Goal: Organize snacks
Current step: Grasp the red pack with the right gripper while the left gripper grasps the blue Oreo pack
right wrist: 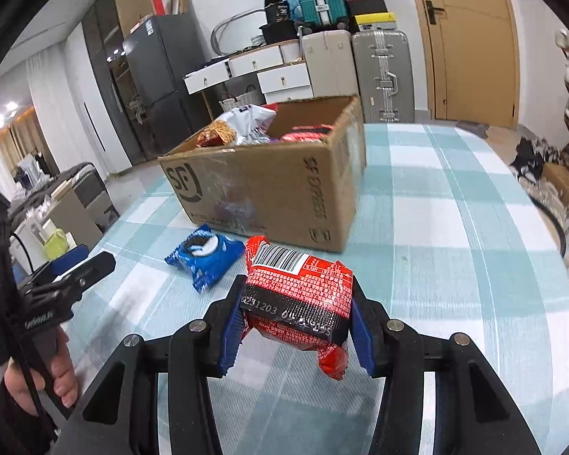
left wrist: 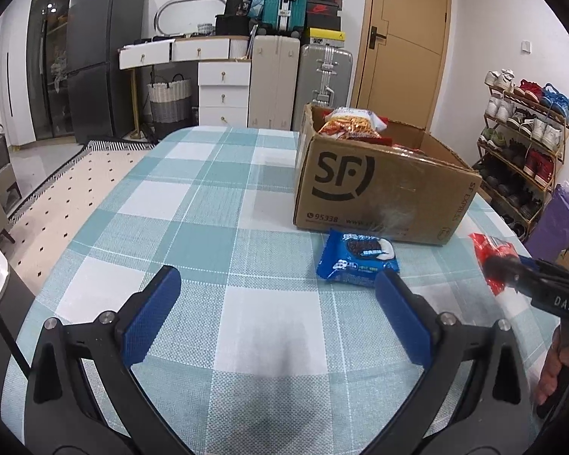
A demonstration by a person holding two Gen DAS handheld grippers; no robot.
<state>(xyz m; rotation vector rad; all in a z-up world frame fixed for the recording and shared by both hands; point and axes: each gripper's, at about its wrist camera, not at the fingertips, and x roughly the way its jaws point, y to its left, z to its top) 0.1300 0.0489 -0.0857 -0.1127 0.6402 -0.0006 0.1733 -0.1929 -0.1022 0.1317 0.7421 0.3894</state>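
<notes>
right gripper [right wrist: 296, 318]: my pads are clamped on the red snack pack [right wrist: 299, 295], one on each side, pack lifted clear of the table [right wrist: 455, 265], barcode face up.
left gripper [left wrist: 278, 316]: my jaws stand wide apart, nothing between them, hovering over the checked cloth.
blue cookie pack [left wrist: 356, 259]: flat on the table, just in front of the box, beyond my left fingertips, apart from them.
cardboard box [left wrist: 379, 185]: open top, on the table, already has snack bags [left wrist: 351, 123] inside.
red pack vs box: near its front corner, outside it.
</notes>
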